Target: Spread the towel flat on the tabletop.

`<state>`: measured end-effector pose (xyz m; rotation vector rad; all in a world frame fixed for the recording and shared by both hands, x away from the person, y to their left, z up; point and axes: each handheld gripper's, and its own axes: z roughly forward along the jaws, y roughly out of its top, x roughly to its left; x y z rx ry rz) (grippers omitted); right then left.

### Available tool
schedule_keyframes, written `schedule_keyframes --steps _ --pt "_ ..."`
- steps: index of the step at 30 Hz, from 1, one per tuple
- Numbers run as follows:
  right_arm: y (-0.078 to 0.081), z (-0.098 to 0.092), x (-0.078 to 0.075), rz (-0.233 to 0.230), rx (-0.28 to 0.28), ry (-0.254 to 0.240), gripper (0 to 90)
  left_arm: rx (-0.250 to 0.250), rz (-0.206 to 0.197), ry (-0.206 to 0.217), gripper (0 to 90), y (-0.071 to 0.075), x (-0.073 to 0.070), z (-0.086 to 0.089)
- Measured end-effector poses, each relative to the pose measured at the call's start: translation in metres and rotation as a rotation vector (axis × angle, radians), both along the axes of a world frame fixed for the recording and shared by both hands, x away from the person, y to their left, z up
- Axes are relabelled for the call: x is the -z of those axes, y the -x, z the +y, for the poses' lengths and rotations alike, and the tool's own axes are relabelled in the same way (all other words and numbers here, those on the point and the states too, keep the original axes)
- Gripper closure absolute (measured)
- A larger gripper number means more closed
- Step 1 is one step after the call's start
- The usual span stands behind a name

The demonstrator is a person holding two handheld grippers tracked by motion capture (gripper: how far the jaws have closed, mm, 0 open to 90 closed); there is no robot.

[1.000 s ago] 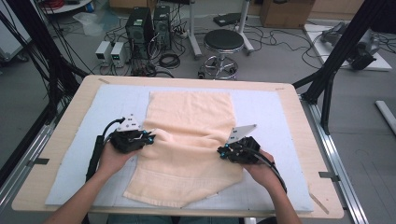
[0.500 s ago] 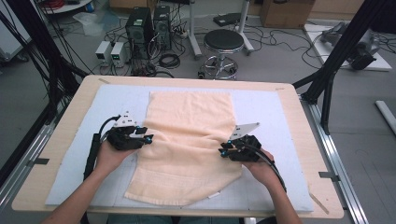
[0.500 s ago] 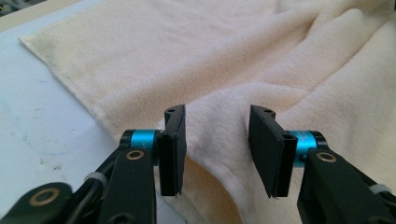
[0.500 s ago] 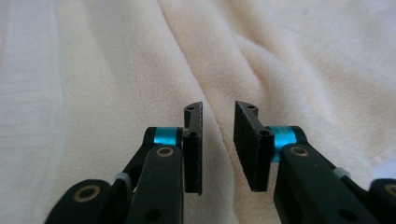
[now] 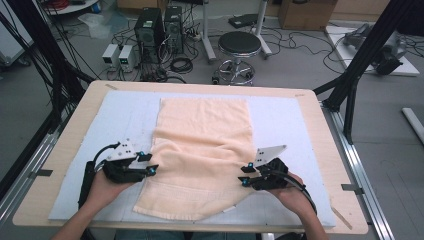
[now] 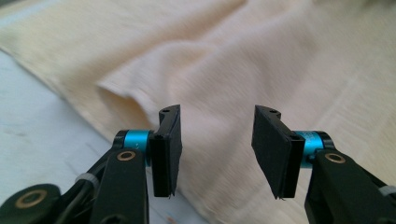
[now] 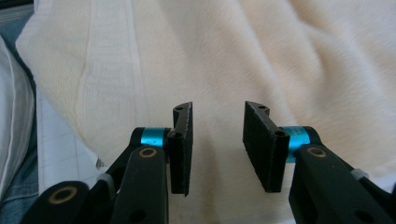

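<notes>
Towel (image 5: 202,150), peach terry, lies flat on the pale mat (image 5: 295,125) covering the tabletop (image 5: 65,135), long axis running away from you toward the far edge, near end partly doubled over so a raised fold crosses it from side to side. Your left gripper (image 5: 148,164) sits at the towel's left edge, your right gripper (image 5: 244,176) at its right edge, both pointing inward across the short axis, so the cloth lies between them. Both sets of jaws have just been opening and now stand apart; in the left gripper view (image 6: 217,151) and the right gripper view (image 7: 217,149) the gap is empty, cloth lying just beyond and under the pads, none pinched. Both look about equally close, with the left tips at the fold's loose lip. Likely next grab is either side edge, so you'd come in low and level from the sides, along the fold.
</notes>
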<state>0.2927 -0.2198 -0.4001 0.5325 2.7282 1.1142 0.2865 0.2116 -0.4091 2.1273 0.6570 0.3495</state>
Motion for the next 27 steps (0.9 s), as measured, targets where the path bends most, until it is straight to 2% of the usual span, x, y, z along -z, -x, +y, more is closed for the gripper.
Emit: schedule_keyframes --steps 3,7,8,10,12,13,15,17,19,20,23,27 --pt "-0.002 0.005 0.014 0.036 -0.002 0.016 61.6 0.049 0.030 -0.033 52.7 0.003 0.012 -0.008" --pt "-0.007 0.014 0.027 0.070 -0.029 0.047 65.3 0.086 0.060 -0.115 49.7 0.001 0.025 -0.015" --pt "-0.008 0.015 0.030 0.077 -0.033 0.052 67.2 0.094 0.061 -0.104 51.0 0.000 0.028 -0.015" --pt "-0.010 0.015 0.031 0.097 -0.043 0.029 73.7 0.104 0.062 -0.095 56.8 0.001 0.029 -0.014" --pt "-0.010 0.015 0.030 0.087 -0.041 0.034 83.9 0.103 0.065 -0.091 63.4 0.002 0.028 -0.016" --pt "-0.009 0.017 0.030 0.078 -0.058 0.040 85.7 0.104 0.063 -0.091 69.6 0.004 0.028 -0.017" --pt "-0.009 0.017 0.029 0.069 -0.061 0.042 86.7 0.121 0.049 -0.119 81.7 0.007 0.026 -0.020" --pt "-0.007 0.014 0.026 0.068 -0.058 0.032 87.2 0.129 0.047 -0.126 84.4 0.009 0.025 -0.021" --pt "-0.004 0.010 0.021 0.067 -0.052 0.016 87.4 0.136 0.050 -0.114 85.3 0.010 0.022 -0.020" --pt "-0.002 0.008 0.017 0.064 -0.051 0.008 87.4 0.136 0.052 -0.093 85.4 0.010 0.020 -0.020" --pt "0.004 0.005 0.002 0.032 -0.063 -0.012 87.4 0.137 0.027 -0.022 85.4 0.013 0.006 -0.015" --pt "0.002 0.004 -0.022 -0.020 -0.051 -0.029 87.4 0.124 -0.009 0.036 85.3 0.012 -0.014 -0.008"
